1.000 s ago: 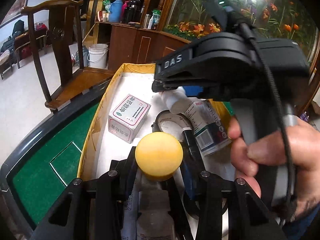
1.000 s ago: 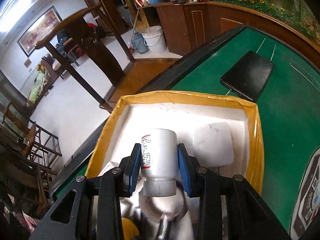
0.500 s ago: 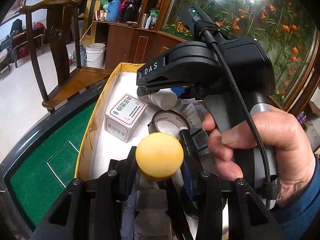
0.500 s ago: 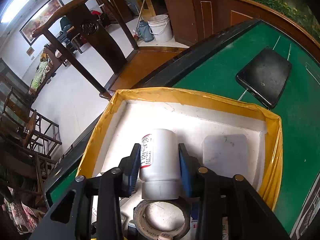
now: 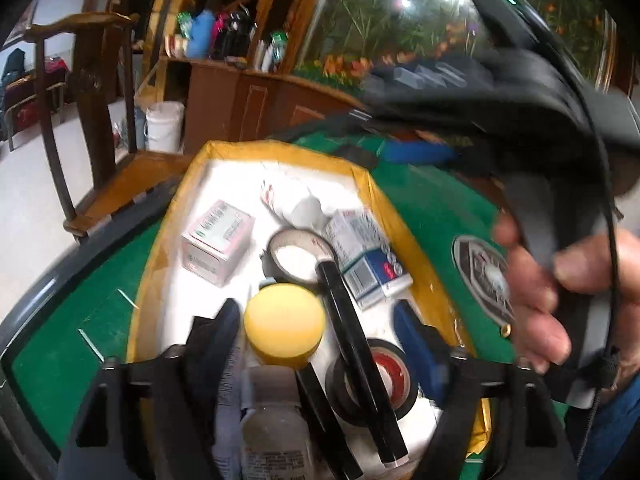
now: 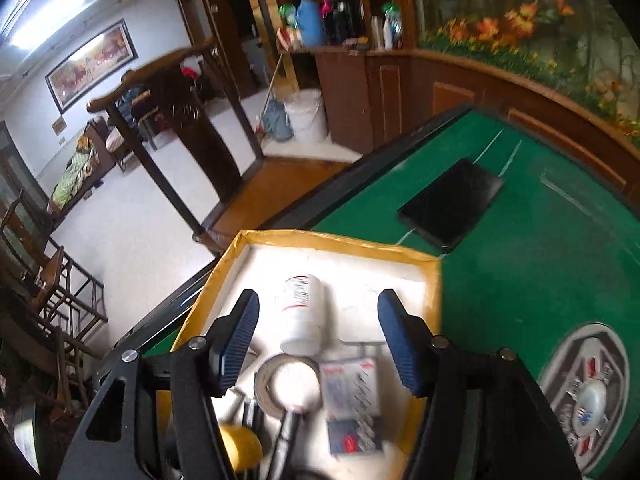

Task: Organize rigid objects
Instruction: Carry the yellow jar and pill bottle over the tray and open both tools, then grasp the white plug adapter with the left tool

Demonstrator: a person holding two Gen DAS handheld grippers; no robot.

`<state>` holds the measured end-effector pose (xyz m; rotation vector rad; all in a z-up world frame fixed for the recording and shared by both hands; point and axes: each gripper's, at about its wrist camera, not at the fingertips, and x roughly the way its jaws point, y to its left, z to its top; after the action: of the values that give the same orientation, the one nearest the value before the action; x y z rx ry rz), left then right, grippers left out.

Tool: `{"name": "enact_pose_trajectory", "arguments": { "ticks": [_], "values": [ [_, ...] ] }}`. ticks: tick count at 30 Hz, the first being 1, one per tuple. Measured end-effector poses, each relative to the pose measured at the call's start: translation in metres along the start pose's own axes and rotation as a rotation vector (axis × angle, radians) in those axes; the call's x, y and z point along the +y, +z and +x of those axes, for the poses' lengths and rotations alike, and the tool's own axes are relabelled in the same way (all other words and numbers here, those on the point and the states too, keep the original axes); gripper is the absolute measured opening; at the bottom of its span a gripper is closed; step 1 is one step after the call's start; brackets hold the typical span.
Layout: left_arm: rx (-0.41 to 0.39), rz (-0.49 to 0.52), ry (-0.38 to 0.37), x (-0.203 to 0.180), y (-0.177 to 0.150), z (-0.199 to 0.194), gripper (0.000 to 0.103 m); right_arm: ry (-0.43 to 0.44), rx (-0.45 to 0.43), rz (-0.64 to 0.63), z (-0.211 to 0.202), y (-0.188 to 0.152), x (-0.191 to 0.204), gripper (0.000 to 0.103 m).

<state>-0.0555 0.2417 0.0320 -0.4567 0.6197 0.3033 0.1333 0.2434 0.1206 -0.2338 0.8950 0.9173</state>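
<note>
- Your left gripper [image 5: 320,344] has just been opening. Its jaws stand wide apart, and the yellow-capped bottle [image 5: 282,364] lies between them in the yellow-rimmed tray [image 5: 404,220], with no pad pressing on it.
- Your right gripper [image 6: 318,340] has just been opening too. Its jaws are apart, and the white bottle [image 6: 301,314] lies loose on the tray floor below.
- Both bottles are in. The pink box [image 5: 218,242], tape rolls and a black pen are in too.
- The black phone [image 6: 452,204] sits on the green table, outside. It may be next.
</note>
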Motion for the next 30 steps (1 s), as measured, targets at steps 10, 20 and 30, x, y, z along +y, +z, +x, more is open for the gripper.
{"name": "enact_pose_trajectory", "arguments": {
  "ticks": [10, 20, 30],
  "values": [
    [-0.095, -0.067, -0.015, 0.013, 0.0, -0.017, 0.098, 0.04, -0.079, 0.104, -0.101, -0.073, -0.052, 0.067],
    [-0.059, -0.029, -0.024, 0.008, 0.0, -0.012, 0.098, -0.06, -0.163, 0.224, -0.172, -0.183, -0.122, 0.068],
    [-0.089, -0.007, 0.004, -0.002, -0.005, -0.021, 0.098, -0.122, -0.274, 0.429, -0.212, -0.237, -0.206, 0.068]
  ]
}}
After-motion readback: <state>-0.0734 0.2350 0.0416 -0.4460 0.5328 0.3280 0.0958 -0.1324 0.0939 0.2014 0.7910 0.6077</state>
